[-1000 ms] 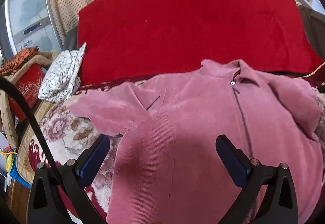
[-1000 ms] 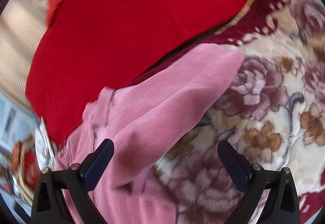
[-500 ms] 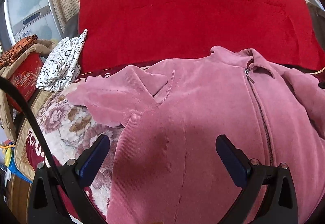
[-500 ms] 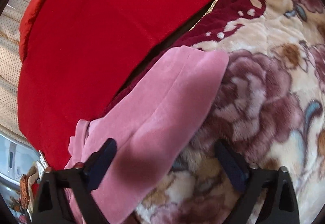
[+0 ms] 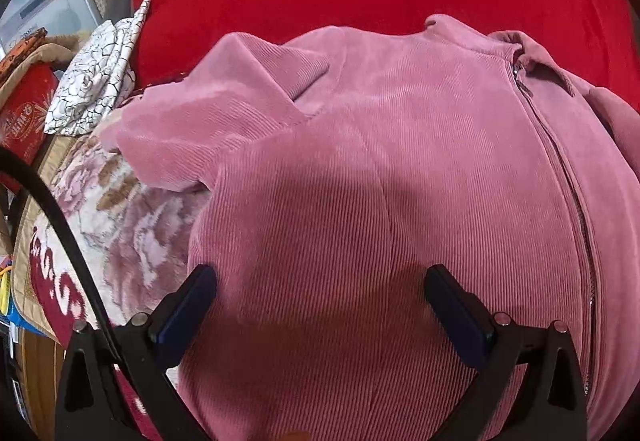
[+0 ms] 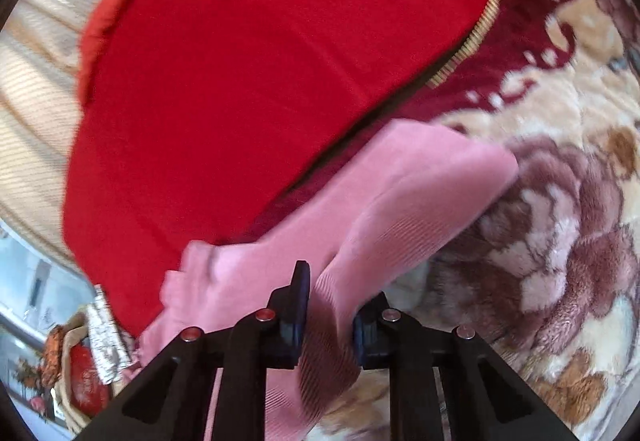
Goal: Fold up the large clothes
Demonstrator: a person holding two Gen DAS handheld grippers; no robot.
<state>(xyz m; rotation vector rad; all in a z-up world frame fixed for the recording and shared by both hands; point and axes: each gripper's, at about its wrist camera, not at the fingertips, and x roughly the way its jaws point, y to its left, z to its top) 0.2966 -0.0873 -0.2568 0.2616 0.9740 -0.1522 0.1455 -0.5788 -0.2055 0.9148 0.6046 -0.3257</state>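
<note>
the right gripper (image 6: 330, 315), wide open a second ago, is closing on the pink jacket's sleeve (image 6: 400, 209) ahead, ready to fold; the left gripper (image 5: 320, 297) hovers released above the body.

Only one printed item is found: a red box (image 5: 22, 109) at the left edge of the left wrist view carries pale lettering, possibly Chinese characters, with a starburst motif around it. The characters are too small and distorted to be read. The same box (image 6: 86, 381) is seen in the right wrist view, blurred, with nothing legible on it. No brand, number or label can be made out on anything else.
</note>
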